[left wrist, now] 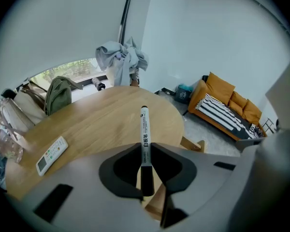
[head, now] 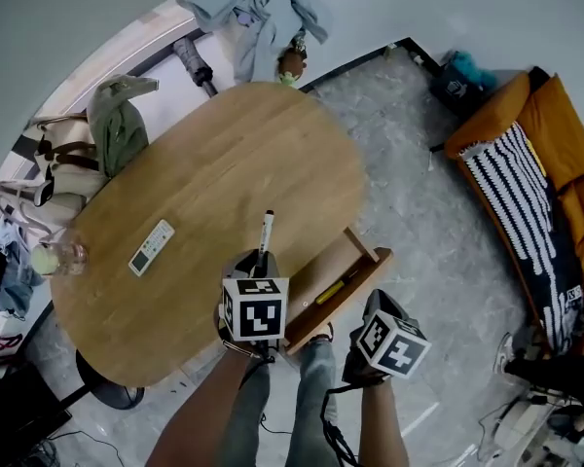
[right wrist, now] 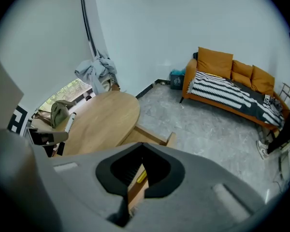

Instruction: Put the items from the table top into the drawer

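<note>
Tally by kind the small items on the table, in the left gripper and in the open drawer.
Marker, clamped in the left gripper: 1
Remote control, on the table: 1
Clear jar, at the table's edge: 1
Yellow pen-like item, in the drawer: 1
Total: 4

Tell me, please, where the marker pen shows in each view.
Head view: marker pen at centre, over the table edge, in the left gripper.
Left gripper view: centre, clamped between the fingers.
Right gripper view: small, at far left.
Shared landmark: the orange sofa.
</note>
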The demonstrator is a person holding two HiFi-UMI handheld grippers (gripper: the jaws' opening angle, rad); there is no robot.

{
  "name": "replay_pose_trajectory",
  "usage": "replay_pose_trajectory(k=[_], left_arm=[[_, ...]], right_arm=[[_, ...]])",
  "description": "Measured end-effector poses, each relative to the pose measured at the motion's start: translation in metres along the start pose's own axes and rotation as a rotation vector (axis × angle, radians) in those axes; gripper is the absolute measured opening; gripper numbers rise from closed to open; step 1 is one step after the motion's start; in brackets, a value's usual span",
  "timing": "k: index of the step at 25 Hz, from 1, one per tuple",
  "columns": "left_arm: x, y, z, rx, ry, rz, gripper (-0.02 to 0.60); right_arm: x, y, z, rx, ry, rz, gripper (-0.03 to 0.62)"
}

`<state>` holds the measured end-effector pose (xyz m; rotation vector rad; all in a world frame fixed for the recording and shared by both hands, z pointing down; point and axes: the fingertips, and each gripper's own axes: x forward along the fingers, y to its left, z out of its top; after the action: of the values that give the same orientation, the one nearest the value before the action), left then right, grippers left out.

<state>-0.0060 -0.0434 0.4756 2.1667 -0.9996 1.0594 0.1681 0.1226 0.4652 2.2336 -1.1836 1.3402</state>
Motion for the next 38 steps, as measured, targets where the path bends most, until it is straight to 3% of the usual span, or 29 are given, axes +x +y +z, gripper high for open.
replay_pose_trajectory(k=[14,22,34,38], left_arm=[[0.0,-0.077,-0.023,0.209,0.055,-0.102,0.061],[0.021,-0.119,-0.061,0.322,0.136,-0.148,0.061],[0.065,-0.122,-0.121,0.334,0.278,-0.119,0.061],[0.086,-0.109,-0.137,0.291,0.313,-0.087,0.061]], right_arm=[[-0.032,-0.061,-0.034,0.162,-0.022,-0.083,0.005],[-0.026,-0.102,-0.059,0.236,0.008,-0.1,0.005],[0.015,-0.151,-0.081,0.229,0.091,-0.086,0.005],[0.036,-0.158,-0.087,0.181,0.125,-0.076,0.005]])
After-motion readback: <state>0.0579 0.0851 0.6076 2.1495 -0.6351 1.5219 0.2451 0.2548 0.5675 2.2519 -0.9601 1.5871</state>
